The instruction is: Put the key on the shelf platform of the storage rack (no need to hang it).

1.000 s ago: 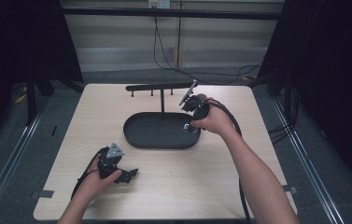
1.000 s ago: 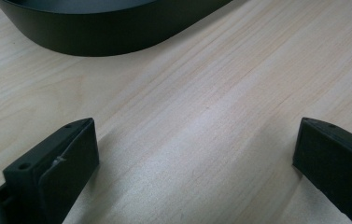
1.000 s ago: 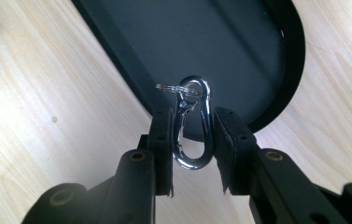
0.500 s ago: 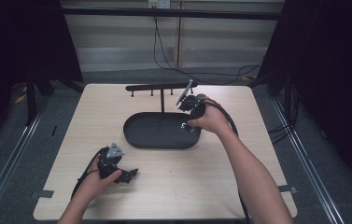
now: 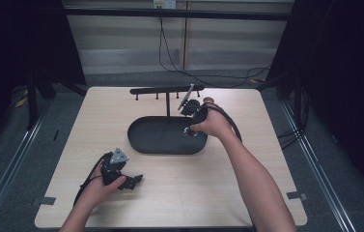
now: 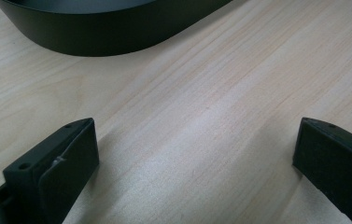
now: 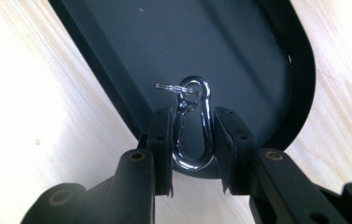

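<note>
A: The right claw (image 7: 193, 140) is pinching a clip (image 7: 193, 126), a silver carabiner with a small ring (image 7: 170, 87) at its top end. It is hanging over the tray (image 7: 239, 56), near the tray's 3 o'clock end in the high view.

B: What is worrying you?

A: The pads are gripping the clip's smooth metal sides. I am guessing it could be slipping or twisting between them if the hand tilts. If it drops now, it is probably landing in the tray or bouncing off the rim onto the counter (image 5: 208, 193).

B: And the rack (image 5: 166, 90) at 12 o'clock?

A: Its hooks are looking small from here. If the clip is heading there, a rotated clip could be missing a hook, and the right claw (image 5: 188, 130) could be knocking the post.

B: What is the tray (image 5: 143, 145) holding?

A: Nothing I can see; its dark floor is looking bare in both views.

B: The left claw (image 5: 133, 181)?

A: It is resting spread wide at 7 o'clock, with only counter between its jaws, well apart from the clip.
</note>
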